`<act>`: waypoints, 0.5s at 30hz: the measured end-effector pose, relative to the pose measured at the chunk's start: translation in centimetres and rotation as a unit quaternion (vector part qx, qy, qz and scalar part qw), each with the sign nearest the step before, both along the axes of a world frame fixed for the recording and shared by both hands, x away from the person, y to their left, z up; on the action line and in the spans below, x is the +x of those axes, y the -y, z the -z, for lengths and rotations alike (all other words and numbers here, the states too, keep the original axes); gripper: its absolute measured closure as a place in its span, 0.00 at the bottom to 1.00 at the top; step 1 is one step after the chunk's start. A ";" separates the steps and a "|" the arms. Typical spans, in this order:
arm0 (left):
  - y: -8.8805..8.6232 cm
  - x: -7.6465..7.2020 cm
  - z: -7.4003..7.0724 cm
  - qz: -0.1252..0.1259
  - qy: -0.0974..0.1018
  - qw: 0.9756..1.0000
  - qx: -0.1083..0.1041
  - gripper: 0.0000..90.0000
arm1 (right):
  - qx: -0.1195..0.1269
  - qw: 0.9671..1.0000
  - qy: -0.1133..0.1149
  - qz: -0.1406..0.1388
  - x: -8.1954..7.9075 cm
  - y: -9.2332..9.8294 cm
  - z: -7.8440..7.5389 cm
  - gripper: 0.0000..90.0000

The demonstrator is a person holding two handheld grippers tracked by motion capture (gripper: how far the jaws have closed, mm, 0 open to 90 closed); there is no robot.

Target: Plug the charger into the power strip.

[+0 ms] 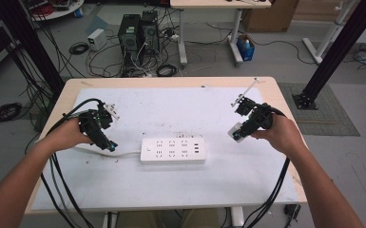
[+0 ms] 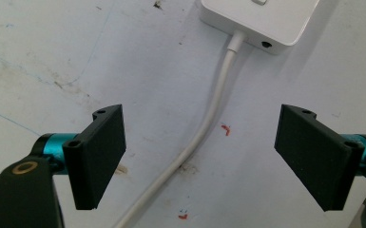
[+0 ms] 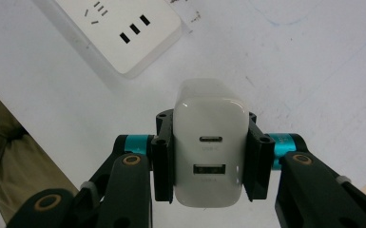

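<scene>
**Charger clamped at right, left gripper wide open**

Right gripper closed on a white charger, pads pressed flat against both of its sides, two ports facing the camera. Held clear above the tabletop, right of the white strip and apart from it.

Left gripper spread wide, gripping nothing. Between the jaws but touching neither, the strip's white cord, lying on the tabletop and running up into the strip's end. Poised just left of the strip, near the tabletop's left edge. Strip flat at centre, sockets up.
</scene>
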State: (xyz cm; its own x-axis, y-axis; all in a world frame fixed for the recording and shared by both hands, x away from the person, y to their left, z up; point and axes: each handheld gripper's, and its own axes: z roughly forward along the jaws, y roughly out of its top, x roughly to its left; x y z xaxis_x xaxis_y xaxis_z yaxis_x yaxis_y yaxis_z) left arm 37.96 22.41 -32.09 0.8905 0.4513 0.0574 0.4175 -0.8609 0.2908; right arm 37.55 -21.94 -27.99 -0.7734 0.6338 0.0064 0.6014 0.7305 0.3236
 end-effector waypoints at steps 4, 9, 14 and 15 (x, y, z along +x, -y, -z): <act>-0.1 0.0 0.4 -0.003 -0.003 1.000 -0.007 0.20 | -0.001 1.000 0.005 -0.024 0.5 -0.7 -0.2 0.69; -0.1 -0.2 1.1 -0.001 -0.003 1.000 -0.005 0.20 | 0.006 0.997 0.015 -0.077 1.3 -2.6 -0.4 0.69; 0.0 -0.4 1.6 0.003 -0.001 1.000 -0.006 0.20 | 0.007 0.993 0.021 -0.115 1.9 -4.8 -0.1 0.69; 0.0 -0.5 1.7 -0.001 -0.001 1.000 -0.010 0.20 | 0.001 0.992 0.019 -0.121 2.0 -5.4 0.1 0.69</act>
